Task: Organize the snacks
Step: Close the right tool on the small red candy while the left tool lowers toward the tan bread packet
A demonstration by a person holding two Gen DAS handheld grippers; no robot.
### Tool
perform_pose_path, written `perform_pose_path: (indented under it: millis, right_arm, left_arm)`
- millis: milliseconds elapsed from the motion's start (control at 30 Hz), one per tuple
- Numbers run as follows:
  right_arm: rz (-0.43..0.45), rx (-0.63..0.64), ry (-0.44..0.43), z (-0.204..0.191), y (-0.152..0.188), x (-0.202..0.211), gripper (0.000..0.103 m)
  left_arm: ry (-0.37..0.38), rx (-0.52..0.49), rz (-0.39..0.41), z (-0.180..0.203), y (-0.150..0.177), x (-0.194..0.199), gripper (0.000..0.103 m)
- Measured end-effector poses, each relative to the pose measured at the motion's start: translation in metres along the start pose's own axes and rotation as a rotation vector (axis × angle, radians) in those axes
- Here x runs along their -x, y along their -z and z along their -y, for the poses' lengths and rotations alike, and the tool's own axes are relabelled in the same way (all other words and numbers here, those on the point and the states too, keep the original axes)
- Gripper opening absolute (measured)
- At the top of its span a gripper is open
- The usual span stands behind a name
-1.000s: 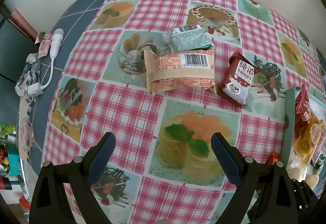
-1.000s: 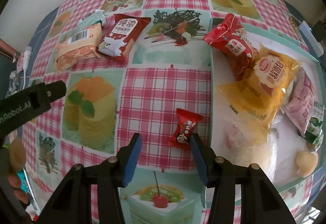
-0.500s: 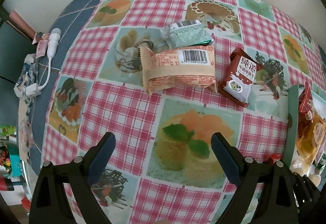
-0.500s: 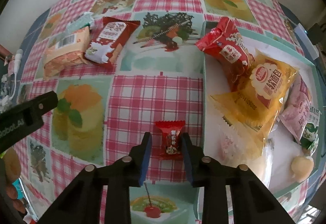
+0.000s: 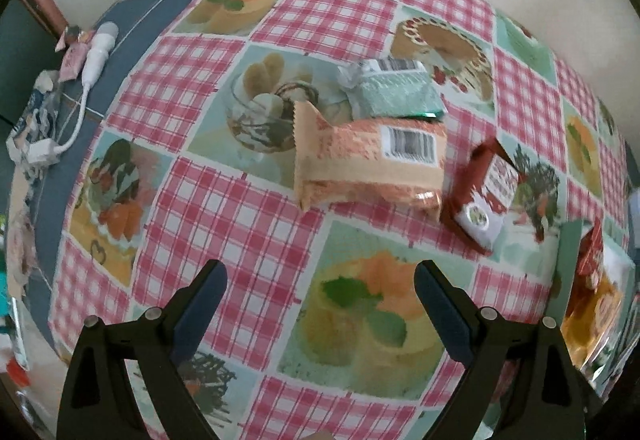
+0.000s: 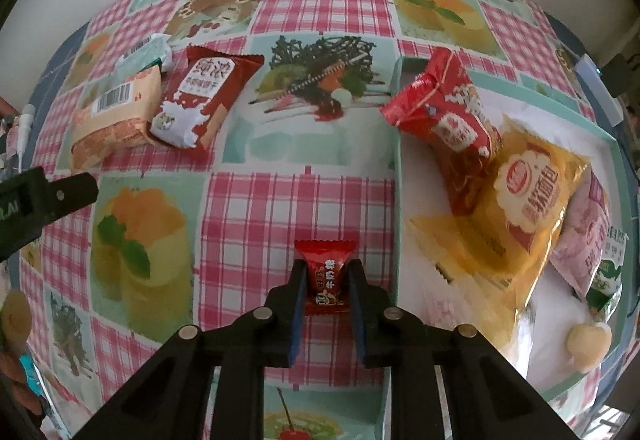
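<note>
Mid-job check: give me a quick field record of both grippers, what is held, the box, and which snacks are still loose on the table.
right gripper: fingers shut on small red candy, left of the box
left gripper: open, holding nothing, over the tablecloth
box: holds red packet, yellow bread bag and others
loose: orange wafer pack, green pack, dark red biscuit pack

Right gripper (image 6: 326, 280) clamps small red candy (image 6: 326, 274) over bare checked cloth (image 6: 296, 207); teal tray wall (image 6: 397, 224) stands just right of it. Beyond wall, tray crowded: red packet (image 6: 444, 111) leaning over rim, yellow bread bag (image 6: 516, 207), pink packet (image 6: 588, 236). Left gripper (image 5: 320, 300), jaws wide, hovers over clear cloth. Ahead, orange wafer pack (image 5: 368, 163), green packet (image 5: 394, 87), dark red biscuit pack (image 5: 480, 195) huddle close. White cable (image 5: 86, 79) lies at table's far left edge.
</note>
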State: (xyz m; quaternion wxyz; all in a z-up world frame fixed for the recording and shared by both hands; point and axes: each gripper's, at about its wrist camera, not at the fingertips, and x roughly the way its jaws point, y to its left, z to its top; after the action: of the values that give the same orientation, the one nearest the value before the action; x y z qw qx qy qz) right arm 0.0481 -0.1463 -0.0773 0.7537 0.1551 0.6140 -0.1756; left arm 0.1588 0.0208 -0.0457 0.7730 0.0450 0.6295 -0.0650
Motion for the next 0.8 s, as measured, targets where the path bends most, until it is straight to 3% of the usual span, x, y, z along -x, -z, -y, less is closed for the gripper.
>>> perform_pose_path:
  millis: [133,367,567,800]
  right_arm:
    - [0.009,-0.008,-0.005,-0.002,-0.015,-0.003,0.021]
    - [0.008,-0.022,-0.034,0.001,-0.037,-0.004,0.021]
    - [0.005,-0.035,-0.057,0.003,-0.049,-0.009,0.021]
    - [0.016,-0.017,-0.056,-0.002,-0.057,-0.013,0.021]
  left_arm:
    - [0.051,0.076,-0.002,-0.020,-0.011,-0.005,0.095]
    - [0.089,0.184,0.069,-0.042,-0.029,0.000,0.095]
    - [0.108,0.159,0.073,-0.024,-0.044,-0.007,0.095]
    - [0.066,0.043,0.101,0.018,-0.045,-0.010,0.095]
